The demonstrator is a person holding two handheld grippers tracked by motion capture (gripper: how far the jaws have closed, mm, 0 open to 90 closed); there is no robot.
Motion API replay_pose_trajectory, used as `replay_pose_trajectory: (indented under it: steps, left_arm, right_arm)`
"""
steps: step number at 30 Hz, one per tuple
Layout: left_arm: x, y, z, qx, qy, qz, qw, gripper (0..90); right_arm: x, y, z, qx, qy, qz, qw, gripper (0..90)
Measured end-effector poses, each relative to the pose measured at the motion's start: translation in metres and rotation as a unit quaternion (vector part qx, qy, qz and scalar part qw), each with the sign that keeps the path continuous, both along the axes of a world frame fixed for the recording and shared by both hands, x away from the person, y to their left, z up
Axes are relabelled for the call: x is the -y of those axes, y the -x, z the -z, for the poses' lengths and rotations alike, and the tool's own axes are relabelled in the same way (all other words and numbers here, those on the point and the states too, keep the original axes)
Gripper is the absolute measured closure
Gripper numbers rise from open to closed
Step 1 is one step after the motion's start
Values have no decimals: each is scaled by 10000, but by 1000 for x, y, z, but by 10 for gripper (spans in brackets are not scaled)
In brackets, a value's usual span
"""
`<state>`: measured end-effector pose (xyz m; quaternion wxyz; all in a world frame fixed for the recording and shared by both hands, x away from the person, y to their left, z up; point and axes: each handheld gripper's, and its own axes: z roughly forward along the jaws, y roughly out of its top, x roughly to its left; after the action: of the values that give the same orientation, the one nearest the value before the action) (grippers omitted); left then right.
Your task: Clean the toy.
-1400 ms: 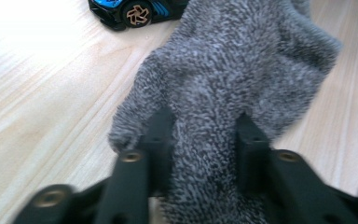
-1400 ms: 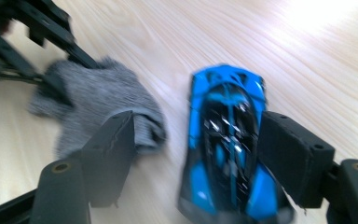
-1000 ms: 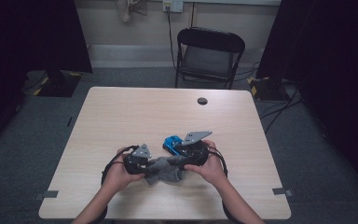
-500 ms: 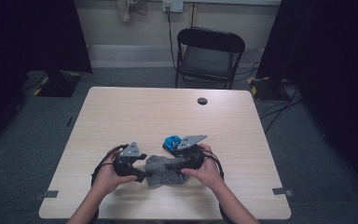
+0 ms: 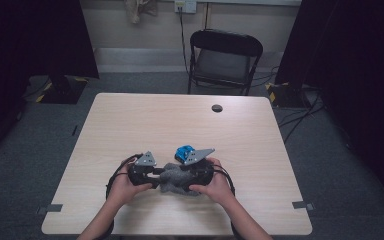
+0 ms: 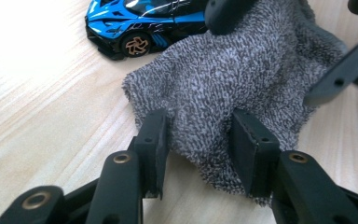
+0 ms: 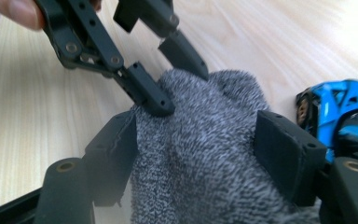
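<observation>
A grey knitted cloth lies bunched near the table's front edge, between my two grippers. My left gripper holds its left end; in the left gripper view the jaws press on a fold of the cloth. My right gripper grips the right end, and thick cloth fills the gap between its jaws. A blue toy car stands on the table just behind the cloth, touching its edge. The car sits close beside my right jaw.
The light wooden table has a small black round cap near its far edge. A black folding chair stands behind the table. Cables trail on the grey floor at the right.
My left gripper pulled left and stretched the cloth, then came back toward the right gripper, so the cloth is bunched again. The car and right gripper stayed about where they were.
</observation>
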<state>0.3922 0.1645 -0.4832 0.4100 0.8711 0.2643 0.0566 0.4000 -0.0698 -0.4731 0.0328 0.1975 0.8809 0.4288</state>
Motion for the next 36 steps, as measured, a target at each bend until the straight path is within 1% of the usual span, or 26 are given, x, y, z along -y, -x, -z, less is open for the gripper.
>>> replay_pose_trajectory:
  steps: [2,3,5,7,8,9,10,11,12,13,14,17,18,20,24,25,27,30,33,36]
  left_arm:
    - [-1,1,0,-25,82,9,10000,580]
    - [-2,1,-1,-6,83,51,10000,579]
    - [-3,1,-3,19,135,40,9999,560]
    - [-6,1,-5,41,250,-52,9997,505]
    - [-7,1,-6,78,297,-135,9994,456]
    - [-9,0,-7,104,347,-210,9991,396]
    - [-11,0,-9,162,366,-271,9988,349]
    - [-14,-1,-11,217,388,-331,9985,326]
    - [-16,-2,-12,244,434,-383,9980,300]
    - [-18,-2,-13,260,497,-427,9975,278]
    - [-20,-2,-15,279,534,-456,9971,275]
    - [-23,-2,-18,287,622,-522,9963,266]
    - [-23,-2,-20,294,634,-527,9962,267]
    - [-23,-2,-21,319,643,-556,9959,268]
    - [-23,-2,-24,359,698,-583,9952,265]
    - [-24,-2,-25,377,712,-595,9950,264]
    - [-26,-2,-26,415,729,-621,9945,263]
    - [-30,-3,-28,428,791,-645,9939,258]
    - [-33,-3,-29,426,809,-711,9933,243]
    - [-31,-2,-29,419,804,-688,9935,240]
  right_arm:
    - [0,0,4,11,56,6,10000,309]
    - [0,0,5,17,75,11,10000,311]
    - [-2,1,7,83,219,-16,9997,325]
    - [-4,1,10,151,476,-4,9988,350]
    - [-5,2,12,171,560,48,9983,355]
    - [-6,2,13,186,576,79,9981,355]
    - [-7,3,14,239,592,76,9979,373]
    - [-7,3,15,295,638,107,9975,408]
    - [-6,4,16,315,617,171,9974,418]
    - [-6,5,17,356,637,164,9972,440]
    - [-6,6,17,436,680,134,9966,474]
    - [-3,6,17,393,617,258,9970,637]
    - [-1,6,18,385,561,320,9972,679]
    - [1,6,18,366,493,381,9974,719]
    - [-2,8,14,348,598,464,9965,751]
    - [-2,7,12,296,565,506,9967,754]
    - [-1,6,8,245,481,464,9975,757]
    - [0,7,-3,250,357,411,9982,759]
    - [3,7,-15,283,350,385,9982,760]
    - [11,6,-27,300,303,433,9982,761]
